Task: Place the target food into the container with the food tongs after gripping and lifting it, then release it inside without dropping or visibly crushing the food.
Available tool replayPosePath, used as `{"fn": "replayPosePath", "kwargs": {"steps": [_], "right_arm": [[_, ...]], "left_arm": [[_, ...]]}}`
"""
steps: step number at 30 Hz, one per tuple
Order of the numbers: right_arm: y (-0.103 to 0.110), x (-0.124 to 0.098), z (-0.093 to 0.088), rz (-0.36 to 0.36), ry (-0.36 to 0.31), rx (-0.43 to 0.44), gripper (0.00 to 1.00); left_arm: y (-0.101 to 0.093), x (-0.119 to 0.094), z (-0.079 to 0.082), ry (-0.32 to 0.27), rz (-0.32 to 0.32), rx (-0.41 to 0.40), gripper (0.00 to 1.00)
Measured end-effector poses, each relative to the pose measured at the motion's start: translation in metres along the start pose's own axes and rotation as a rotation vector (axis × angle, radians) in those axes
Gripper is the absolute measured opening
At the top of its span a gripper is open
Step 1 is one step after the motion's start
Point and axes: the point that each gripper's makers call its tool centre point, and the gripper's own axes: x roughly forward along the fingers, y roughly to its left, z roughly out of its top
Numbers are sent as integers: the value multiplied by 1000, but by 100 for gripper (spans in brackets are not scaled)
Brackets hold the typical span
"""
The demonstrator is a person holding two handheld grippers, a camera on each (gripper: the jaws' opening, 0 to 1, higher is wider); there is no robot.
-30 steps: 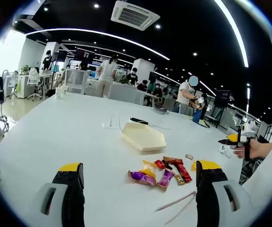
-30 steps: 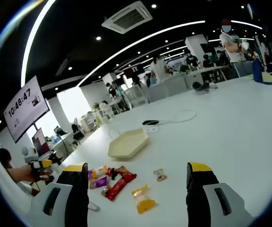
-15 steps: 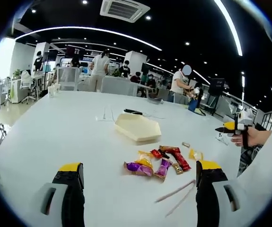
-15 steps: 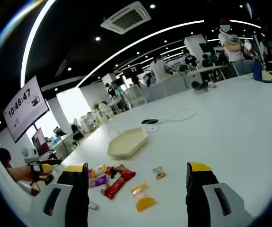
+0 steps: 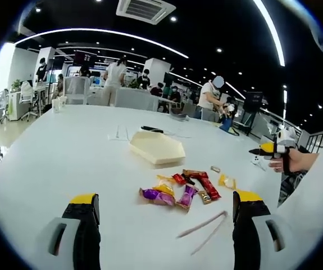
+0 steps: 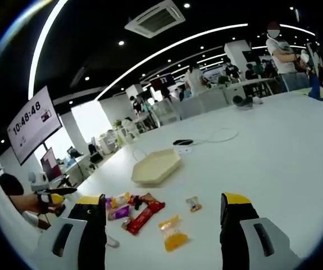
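Several wrapped snacks [image 5: 181, 190] lie in a loose pile on the white table [image 5: 66, 163], just beside the pale hexagonal tray [image 5: 157, 148]. The thin pale food tongs [image 5: 203, 229] rest on the table near the pile, arms slightly apart, holding nothing. The left gripper [image 5: 167, 216] and right gripper [image 6: 161, 216] hover with jaws wide, both empty.

In the right gripper view the food tongs [image 6: 112, 242] are almost wholly hidden behind the right tool's near jaw; only a pale tip shows beside it. The printing on the snack wrappers [image 5: 175, 190] is too small to read in either view. The lower edge of each view cuts off the bodies of both tools. The inside of the hexagonal container [image 5: 156, 148] cannot be seen from this low angle. The bench [image 5: 49, 152] runs past the view's edges.
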Motion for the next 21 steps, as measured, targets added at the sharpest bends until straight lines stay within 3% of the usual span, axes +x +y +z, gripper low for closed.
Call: {"fn": "replayPosePath", "kwargs": {"steps": [8, 21], "right_arm": [[5, -1, -13, 27, 52, -17, 83], [14, 7, -32, 61, 97, -17, 82]], "left_arm": [[-11, 5, -4, 8, -54, 23, 99], [-21, 12, -30, 103, -90, 86, 99]]}}
